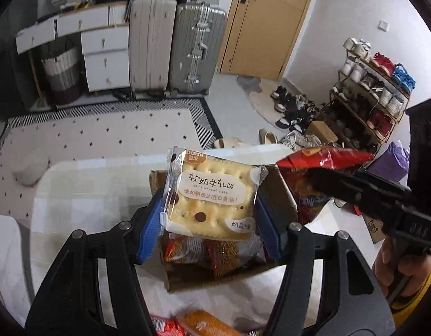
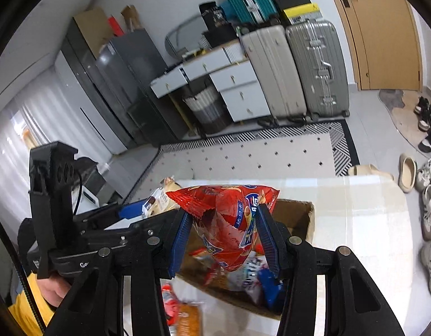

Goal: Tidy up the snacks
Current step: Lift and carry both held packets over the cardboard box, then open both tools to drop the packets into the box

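Observation:
My left gripper (image 1: 210, 218) is shut on a clear-wrapped cracker packet (image 1: 212, 196), its blue pads pressing the packet's two sides. The packet hangs above an open cardboard box (image 1: 280, 190) that holds several snack packs. My right gripper (image 2: 224, 232) is shut on a crumpled red chip bag (image 2: 229, 218), also held over the cardboard box (image 2: 299, 215). In the left wrist view the right gripper (image 1: 313, 175) comes in from the right with the red chip bag (image 1: 319, 165). In the right wrist view the left gripper (image 2: 131, 210) and the cracker packet (image 2: 162, 196) show at the left.
The box stands on a pale table (image 1: 89, 190). Loose red and orange snack packs (image 1: 198, 323) lie on the table near me. Beyond the table are a patterned rug (image 1: 103, 131), suitcases (image 1: 176, 47), white drawers (image 1: 103, 56), a shoe rack (image 1: 375, 92) and shoes on the floor.

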Tool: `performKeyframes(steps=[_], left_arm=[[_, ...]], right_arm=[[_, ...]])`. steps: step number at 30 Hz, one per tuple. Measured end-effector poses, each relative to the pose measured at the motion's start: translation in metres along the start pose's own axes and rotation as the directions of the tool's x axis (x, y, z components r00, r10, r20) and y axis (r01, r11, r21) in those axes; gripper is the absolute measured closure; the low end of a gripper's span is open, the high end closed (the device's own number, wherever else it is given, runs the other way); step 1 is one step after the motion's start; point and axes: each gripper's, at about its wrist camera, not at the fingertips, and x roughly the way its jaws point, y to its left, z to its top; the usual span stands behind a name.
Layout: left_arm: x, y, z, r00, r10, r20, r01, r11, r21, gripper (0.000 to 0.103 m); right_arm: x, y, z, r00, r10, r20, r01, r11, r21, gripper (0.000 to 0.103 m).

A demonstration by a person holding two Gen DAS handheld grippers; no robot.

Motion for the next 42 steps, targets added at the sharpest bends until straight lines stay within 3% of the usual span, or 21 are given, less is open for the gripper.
performKeyframes(steps=[8,20,32,42], left_arm=[[0.074,0.008,0.014,0.998,0.001,-0.064,-0.001,1.000,0.006,0.044],[0.132,0.021,0.022,0.992,0.001,-0.124,0.001,1.000,0.017,0.043],[0.139,0.029,0.018,0.990,0.017,-0.141,-0.016,1.000,0.008,0.036],[0.118,0.030,0.011,0.991,0.046,-0.127,-0.044,0.999,0.017,0.034]], right_arm=[[0.030,-0.021,-0.014,0.999,-0.006,-0.044,0.005,1.000,-0.002,0.056],[0.052,-0.036,-0.015,0.996,-0.013,-0.083,0.013,1.000,0.009,0.056],[0.064,-0.040,-0.017,0.992,-0.038,-0.117,0.040,0.999,0.017,0.056],[0.075,-0.040,-0.019,0.984,-0.090,-0.153,0.091,0.996,-0.001,0.055]])
